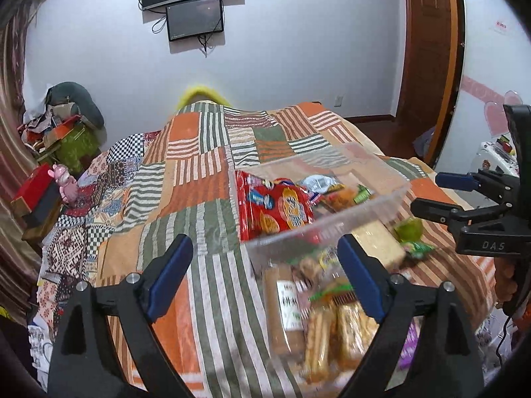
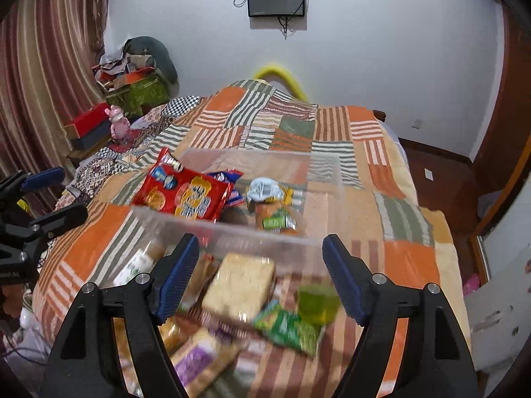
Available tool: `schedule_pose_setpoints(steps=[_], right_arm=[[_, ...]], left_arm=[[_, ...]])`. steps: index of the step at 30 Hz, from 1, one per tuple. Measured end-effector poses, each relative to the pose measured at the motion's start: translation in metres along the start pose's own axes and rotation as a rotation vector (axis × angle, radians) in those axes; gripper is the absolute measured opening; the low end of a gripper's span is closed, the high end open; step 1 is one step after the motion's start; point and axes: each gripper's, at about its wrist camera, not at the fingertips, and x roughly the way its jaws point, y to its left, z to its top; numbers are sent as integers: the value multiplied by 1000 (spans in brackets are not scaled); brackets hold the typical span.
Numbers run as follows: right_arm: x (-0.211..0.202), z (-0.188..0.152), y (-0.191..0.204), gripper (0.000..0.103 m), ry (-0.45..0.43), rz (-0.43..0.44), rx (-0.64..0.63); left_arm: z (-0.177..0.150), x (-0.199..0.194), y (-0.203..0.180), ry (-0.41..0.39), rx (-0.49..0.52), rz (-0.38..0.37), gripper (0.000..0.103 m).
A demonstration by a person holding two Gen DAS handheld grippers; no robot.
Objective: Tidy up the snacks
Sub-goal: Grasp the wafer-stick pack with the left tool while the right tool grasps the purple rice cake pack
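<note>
A clear plastic bin (image 1: 391, 195) (image 2: 232, 232) sits on the patchwork bedspread. It holds a red cracker bag (image 1: 275, 209) (image 2: 186, 195) and small wrapped snacks (image 2: 272, 205). Loose snacks lie in front of it: brown and tan packets (image 1: 318, 318), a pale wafer block (image 2: 239, 285), a green packet (image 2: 288, 328) and a green jelly cup (image 2: 315, 301). My left gripper (image 1: 265, 282) is open and empty over the near packets. My right gripper (image 2: 262, 275) is open and empty over the wafer block; it also shows at the right edge of the left wrist view (image 1: 444, 195).
The bedspread (image 1: 199, 165) covers the bed. A red box (image 2: 86, 122) and a pink toy figure (image 2: 117, 124) stand at the left bedside with piled clutter (image 2: 136, 76). A wooden door (image 1: 428, 49) is at the right. Screens hang on the far wall.
</note>
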Motion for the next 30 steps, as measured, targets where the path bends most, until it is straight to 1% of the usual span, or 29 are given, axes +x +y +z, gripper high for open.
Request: schedule_pose_setpoints(steps=[5, 9, 12, 16, 18, 20, 21, 22, 23, 25, 29, 30], right_arm=[[-9, -20, 7, 74, 32, 16, 16], [-8, -40, 15, 74, 69, 19, 20], [-4, -56, 24, 74, 109, 26, 7], [12, -75, 35, 74, 187, 38, -8], [17, -82, 38, 74, 212, 48, -1], [25, -85, 42, 74, 238, 63, 1], [28, -86, 43, 74, 247, 66, -3], [32, -87, 46, 74, 257, 70, -7], [32, -88, 47, 74, 260, 78, -8], [34, -89, 49, 74, 267, 81, -13], [31, -94, 43, 74, 261, 80, -5], [30, -95, 40, 74, 260, 77, 2]], left_arm=[[-20, -15, -5, 10, -4, 3, 91], [-40, -19, -8, 41, -10, -12, 91], [-55, -18, -10, 64, -17, -13, 91], [-74, -9, -11, 108, -40, -37, 91], [-82, -3, -11, 129, -47, -49, 90], [-89, 2, -11, 147, -62, -60, 83], [-92, 6, -11, 165, -70, -71, 77], [-93, 8, -11, 174, -75, -75, 73], [-95, 10, -12, 179, -81, -77, 72], [-97, 13, -13, 183, -87, -94, 64], [-96, 18, -19, 181, -80, -128, 53], [-96, 20, -21, 181, -75, -134, 49]])
